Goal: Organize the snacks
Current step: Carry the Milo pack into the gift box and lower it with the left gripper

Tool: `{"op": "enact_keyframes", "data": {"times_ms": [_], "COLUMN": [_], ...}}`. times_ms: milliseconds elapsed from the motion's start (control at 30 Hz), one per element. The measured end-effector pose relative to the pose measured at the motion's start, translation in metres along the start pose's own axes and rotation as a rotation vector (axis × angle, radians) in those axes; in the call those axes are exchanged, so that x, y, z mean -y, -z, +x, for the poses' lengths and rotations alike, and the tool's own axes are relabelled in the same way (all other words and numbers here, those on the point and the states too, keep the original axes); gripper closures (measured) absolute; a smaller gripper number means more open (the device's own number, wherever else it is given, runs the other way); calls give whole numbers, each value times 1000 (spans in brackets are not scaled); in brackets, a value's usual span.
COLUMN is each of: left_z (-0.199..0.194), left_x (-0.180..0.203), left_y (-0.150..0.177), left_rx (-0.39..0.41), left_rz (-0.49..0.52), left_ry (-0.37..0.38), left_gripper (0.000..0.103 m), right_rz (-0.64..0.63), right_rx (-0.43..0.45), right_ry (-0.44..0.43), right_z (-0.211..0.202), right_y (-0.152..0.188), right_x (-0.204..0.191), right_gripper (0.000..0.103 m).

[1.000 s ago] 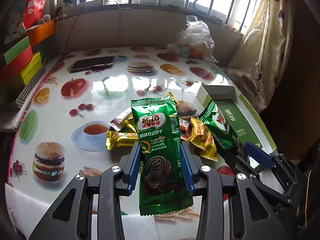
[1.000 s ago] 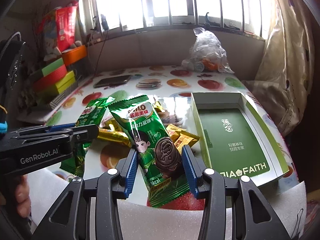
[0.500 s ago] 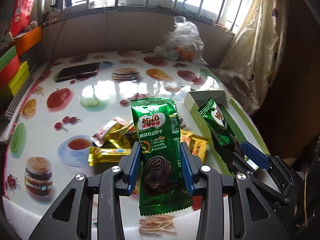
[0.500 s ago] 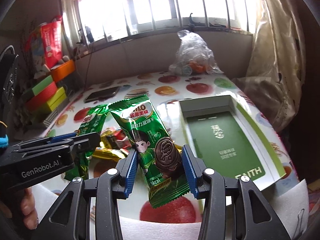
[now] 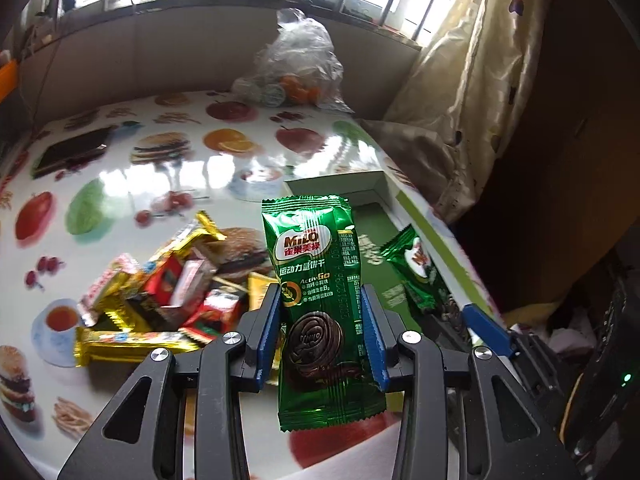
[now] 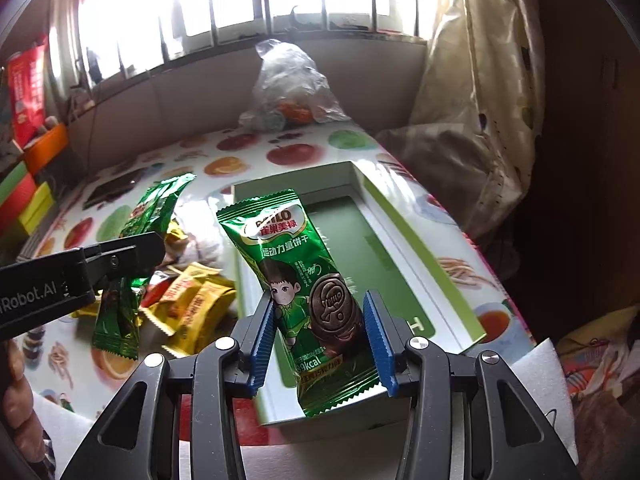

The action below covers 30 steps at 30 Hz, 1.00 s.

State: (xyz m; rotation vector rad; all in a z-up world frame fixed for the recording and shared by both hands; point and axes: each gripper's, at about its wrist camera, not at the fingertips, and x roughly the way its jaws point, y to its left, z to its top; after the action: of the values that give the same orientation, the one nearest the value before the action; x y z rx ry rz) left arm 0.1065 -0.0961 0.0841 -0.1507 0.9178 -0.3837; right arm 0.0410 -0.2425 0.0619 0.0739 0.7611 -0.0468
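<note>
My left gripper [image 5: 322, 300] is shut on a green Milo biscuit packet [image 5: 316, 280], held upright above the table beside the box's left edge. My right gripper [image 6: 320, 312] is shut on a second green Milo packet [image 6: 304, 280], held over the open green-and-white box [image 6: 408, 248]. That box also shows in the left wrist view [image 5: 420, 216], with the right-hand packet [image 5: 416, 276] over it. The left gripper and its packet [image 6: 140, 240] show in the right wrist view. A pile of gold, yellow and red snack packets [image 5: 160, 296] lies on the table left of the box.
The table has a glossy fruit-and-burger print cloth [image 5: 120, 184]. A clear plastic bag of goods [image 5: 296, 68] stands at the far edge. A dark phone [image 5: 72, 152] lies far left. A curtain [image 5: 472, 80] hangs on the right. Coloured boxes [image 6: 28, 184] are stacked at far left.
Both grippers have moved right and forward with their Milo packets. The right one now hangs over the box; the left one is close to the box's left edge. Grips are unchanged.
</note>
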Motion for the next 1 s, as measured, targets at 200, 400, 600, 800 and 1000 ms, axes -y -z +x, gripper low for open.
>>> {"op": "enact_keyframes", "data": {"times_ms": [200, 400, 600, 800, 1000], "left_z": [23, 39, 51, 59, 73], "left_x": [10, 24, 33, 40, 46], "left_y": [-4, -3, -2, -6, -5], "left_rx": [-45, -61, -87, -96, -130], "left_rz": [-16, 6, 8, 9, 4], "left_ry": [22, 31, 35, 39, 47], "left_gripper": [64, 64, 64, 63, 64], "right_rz": [12, 20, 37, 18, 0], "right_rx": [-19, -22, -41, -58, -77], "right_ry": [45, 84, 96, 111, 113], "right_z": [12, 21, 31, 39, 49], "right_y": [-4, -8, -7, -6, -6], "right_x": [15, 27, 39, 41, 46], "right_gripper": [60, 60, 60, 60, 60]}}
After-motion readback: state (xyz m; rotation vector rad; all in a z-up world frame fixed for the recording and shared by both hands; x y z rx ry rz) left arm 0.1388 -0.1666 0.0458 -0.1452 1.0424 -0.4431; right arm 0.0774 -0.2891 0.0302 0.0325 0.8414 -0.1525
